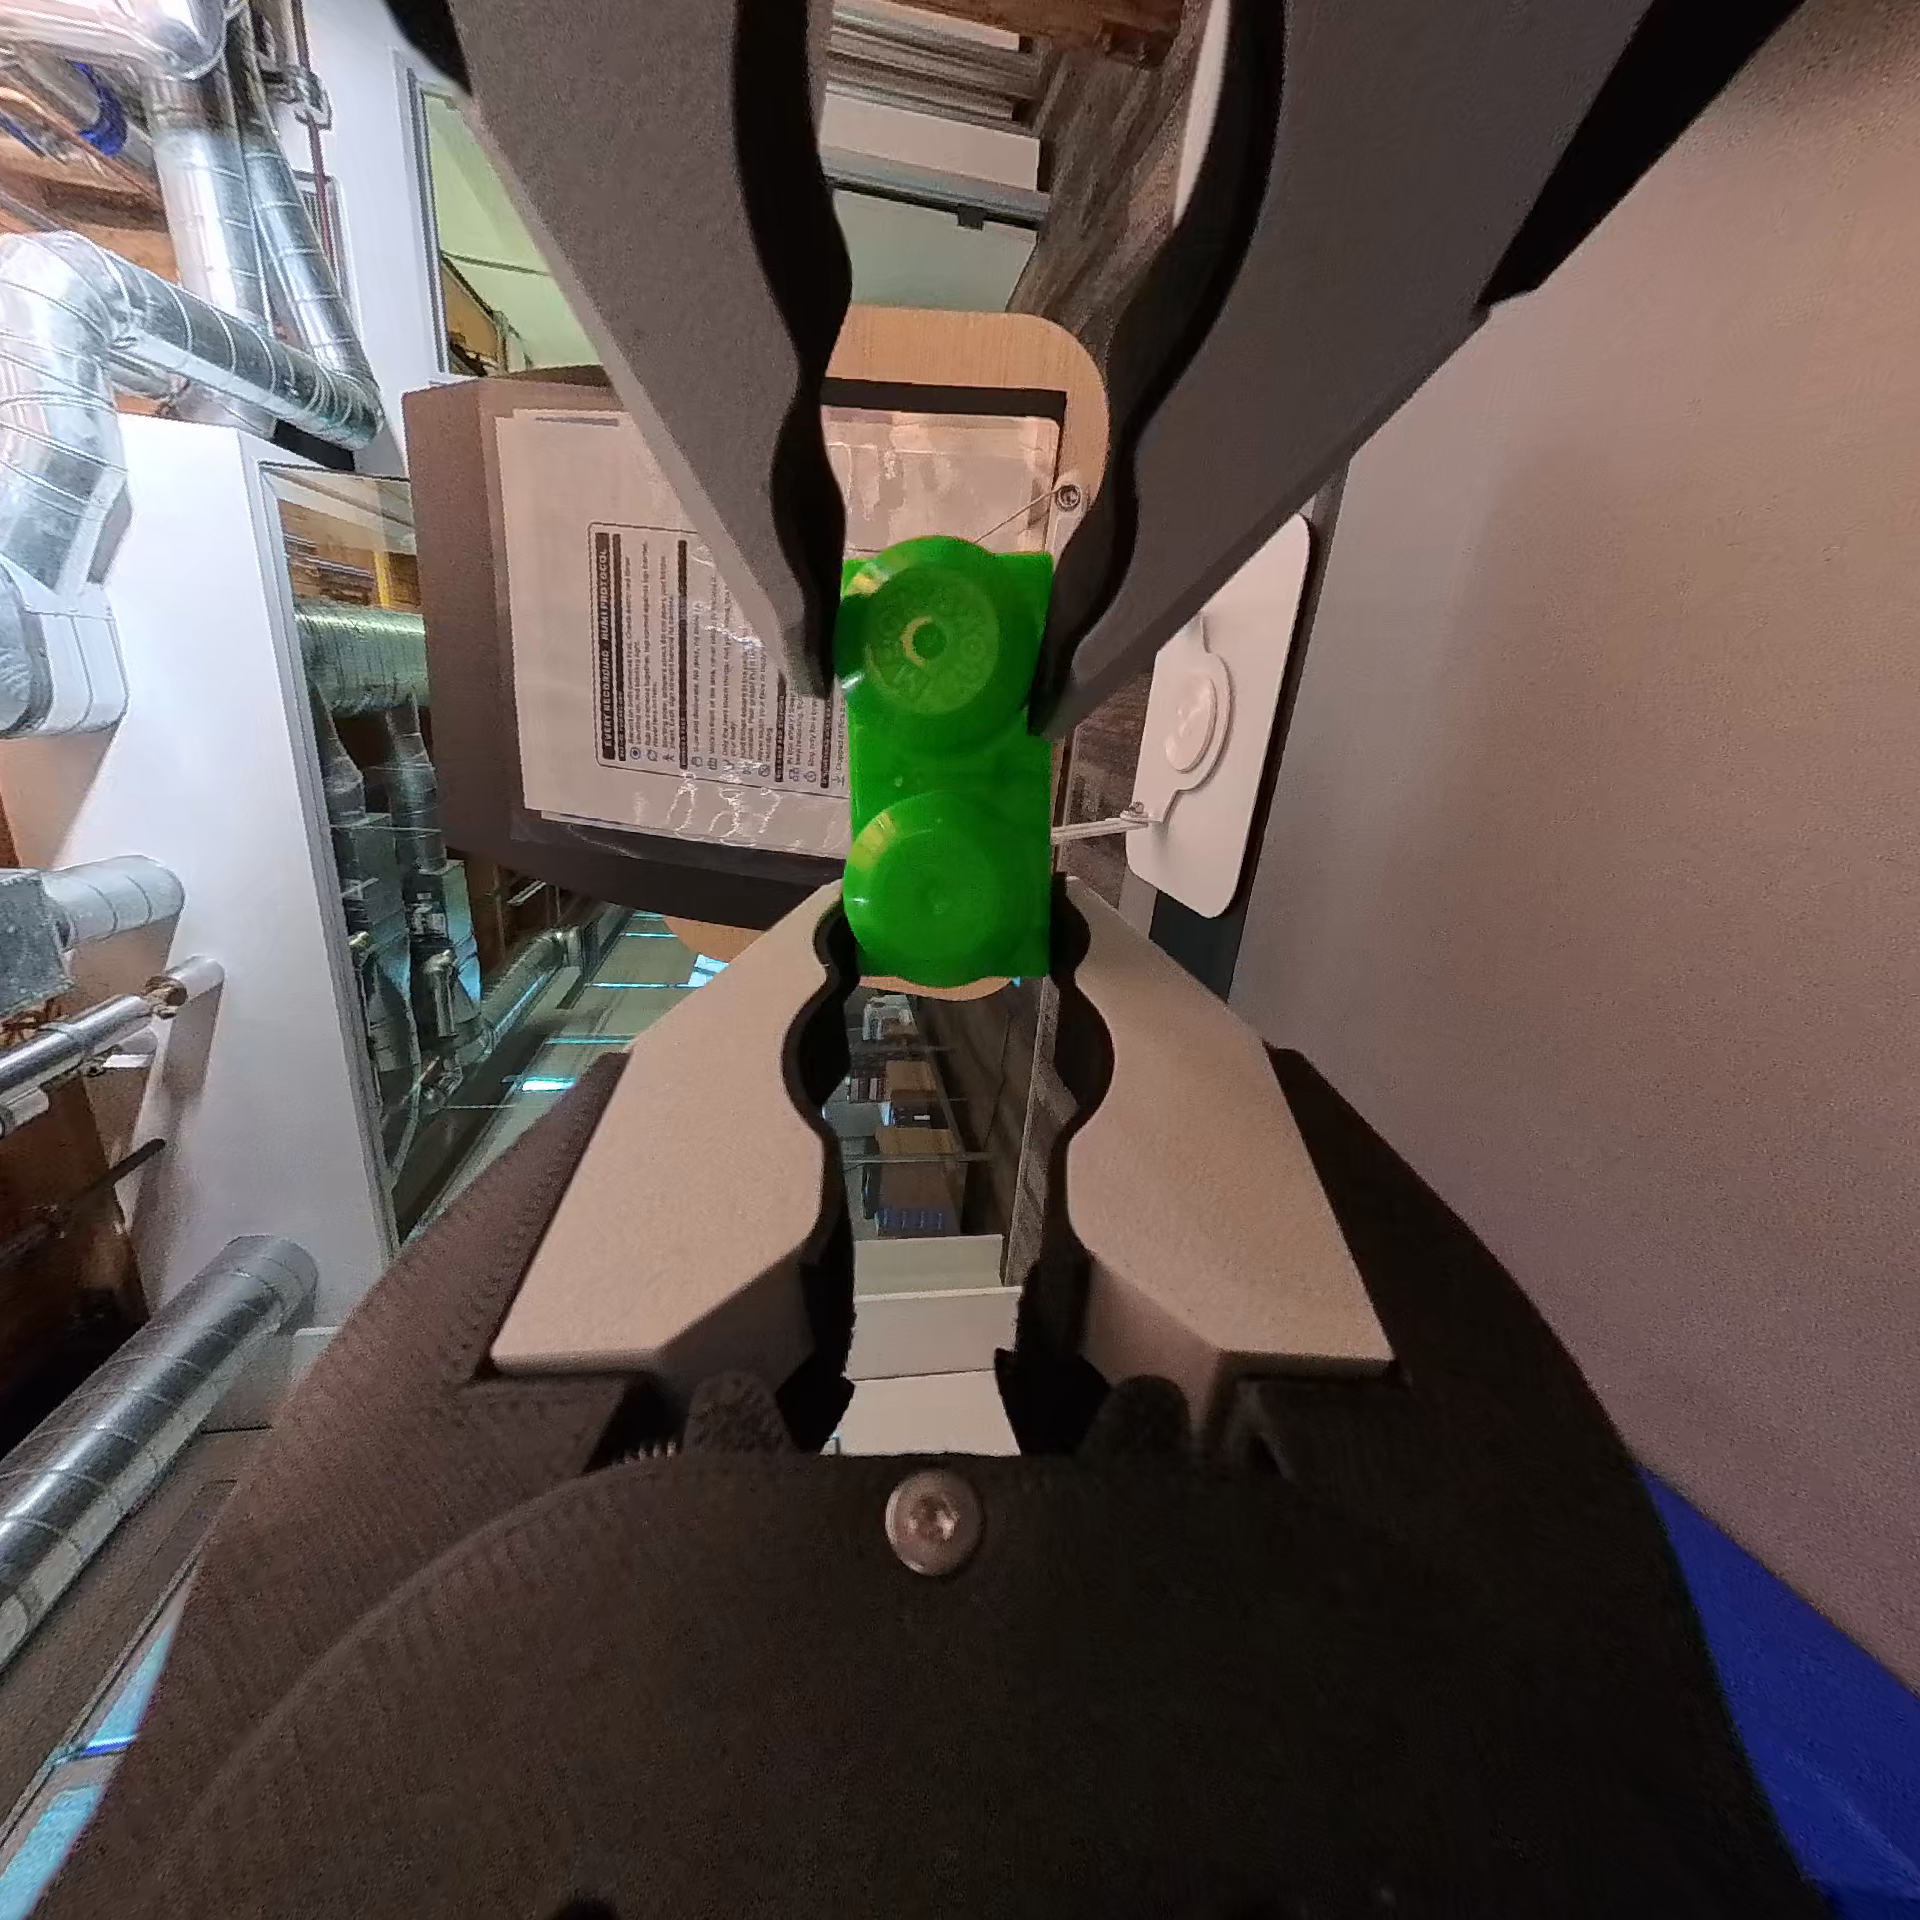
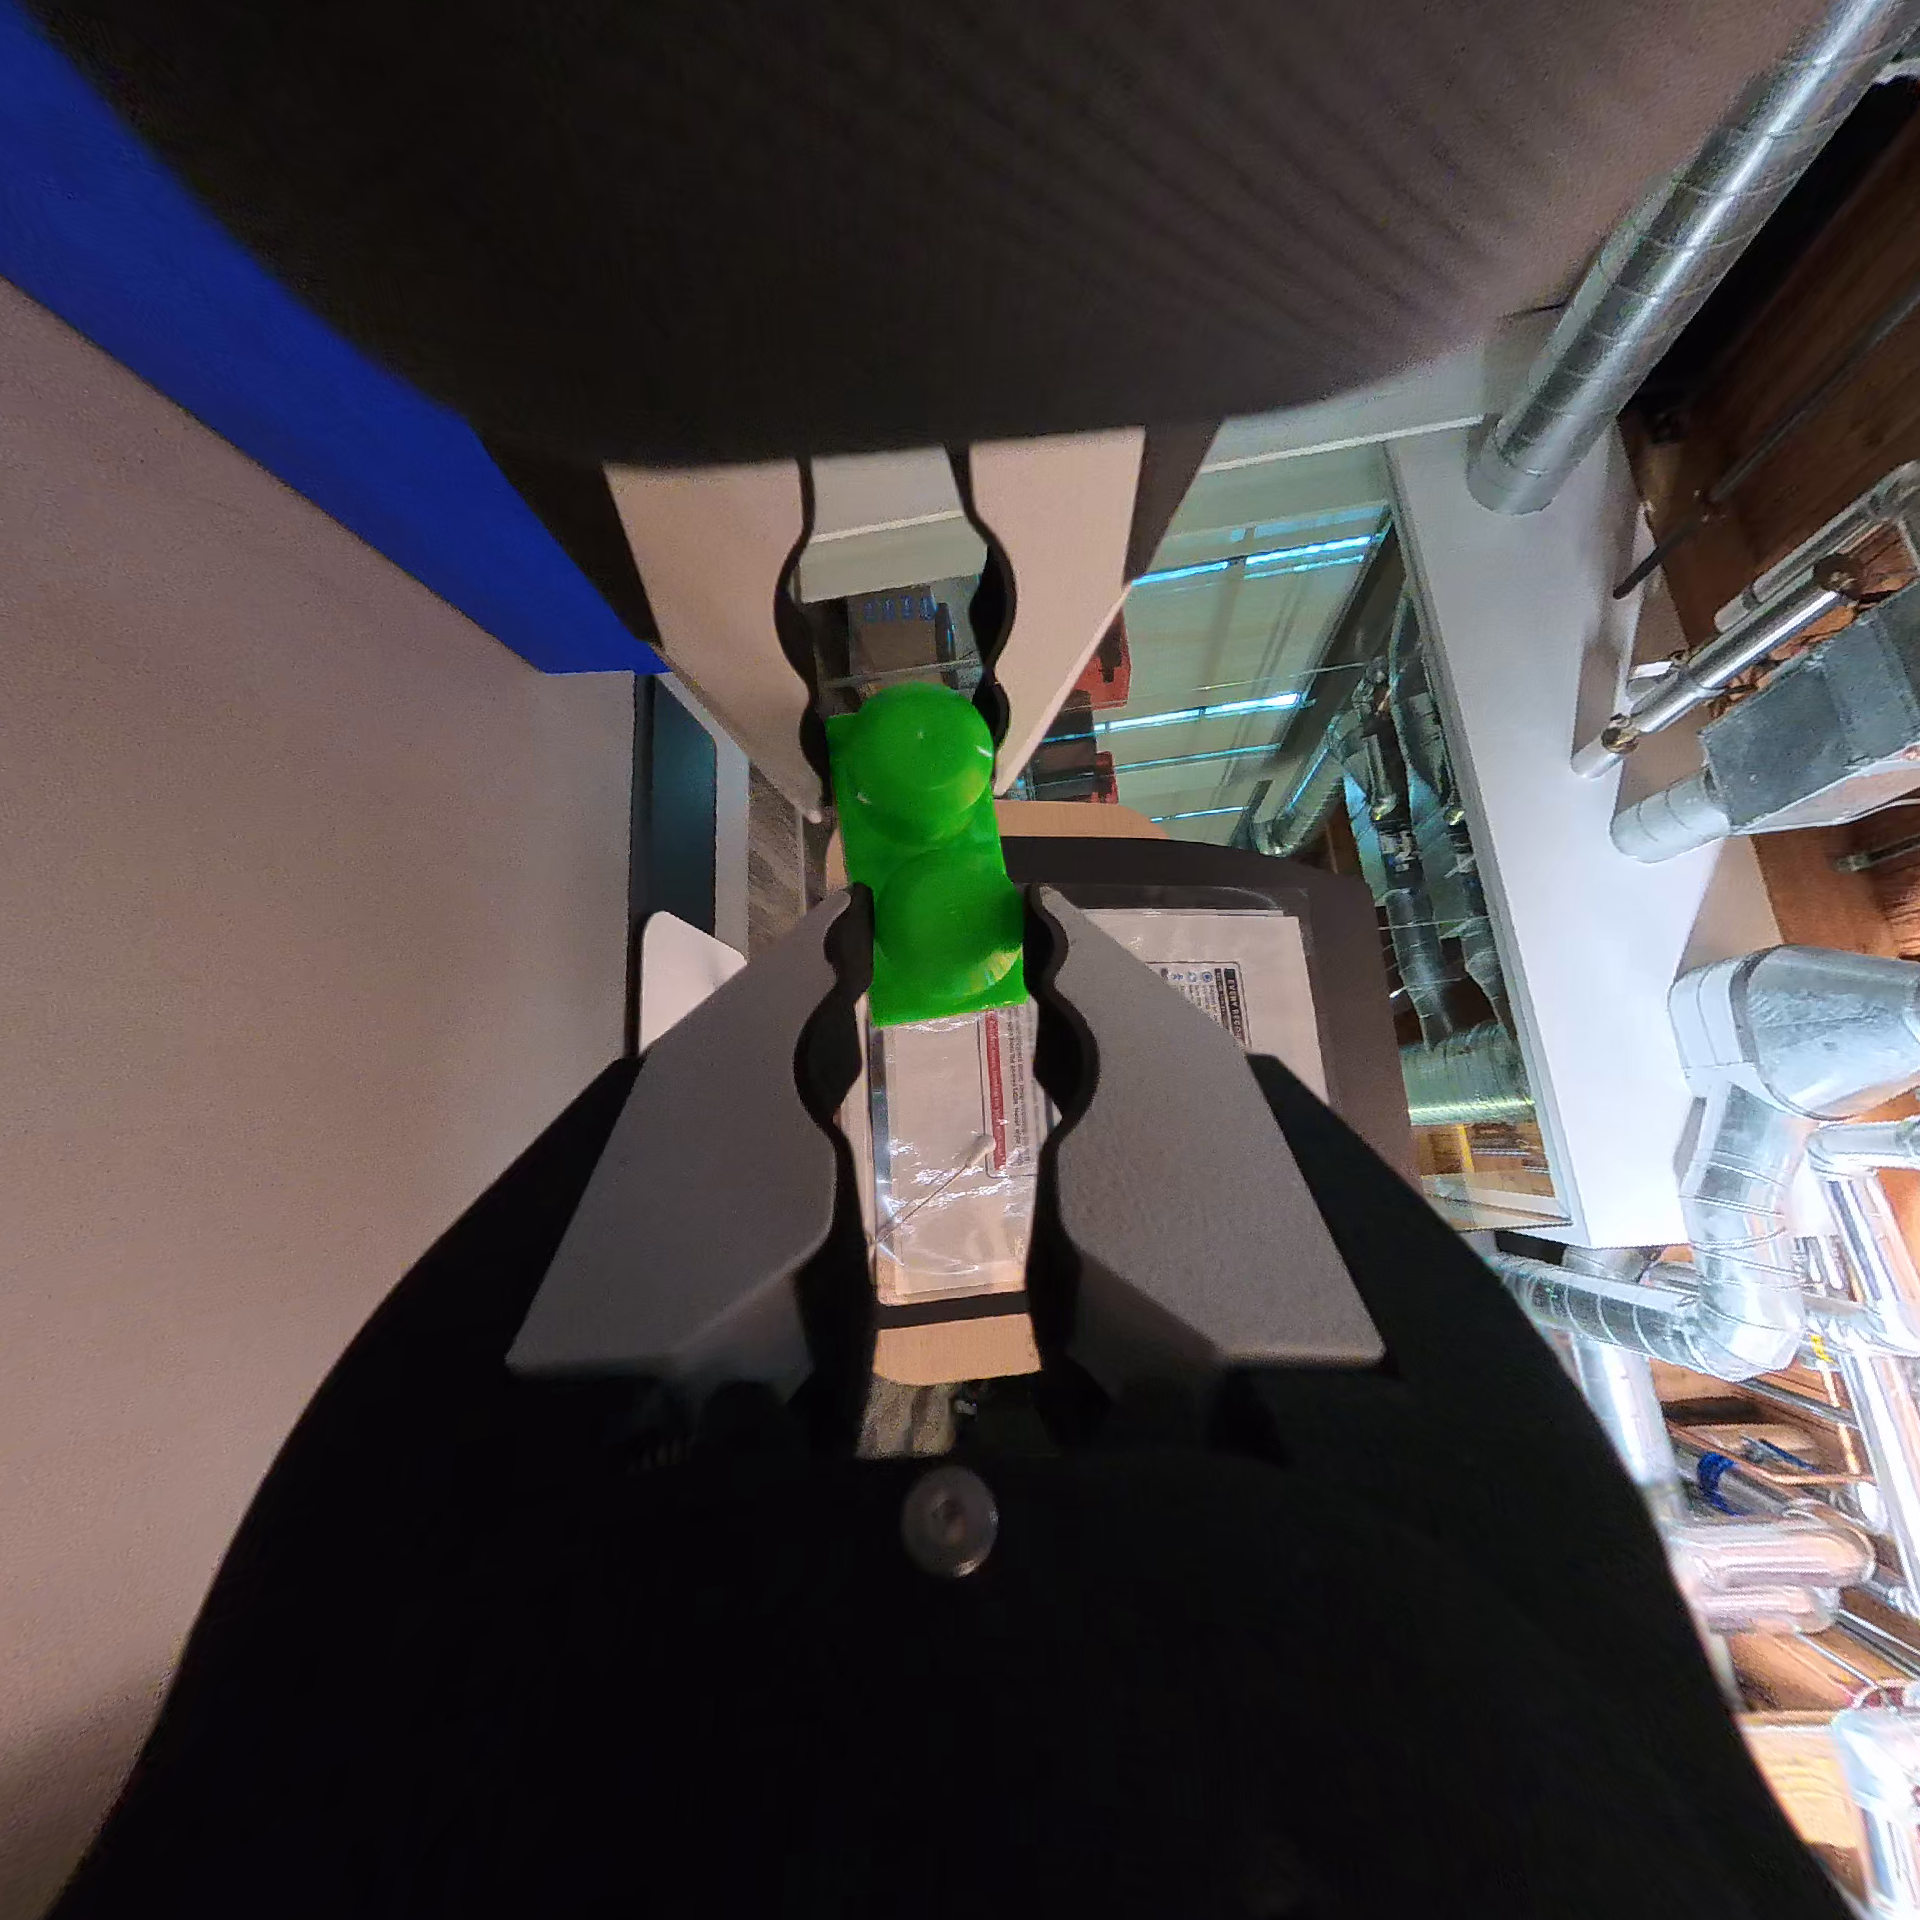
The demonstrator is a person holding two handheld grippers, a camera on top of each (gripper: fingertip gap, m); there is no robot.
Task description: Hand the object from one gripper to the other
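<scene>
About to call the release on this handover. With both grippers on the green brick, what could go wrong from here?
1. The right gripper pinches the green brick only at its fingertips; if the left gripper lets go, the brick might pivot or slip.
2. The right gripper's contact looks light in its own view; I cannot confirm it is firm.
3. Both grippers clamp opposite ends, so pulling apart early could twist the brick loose.
</scene>
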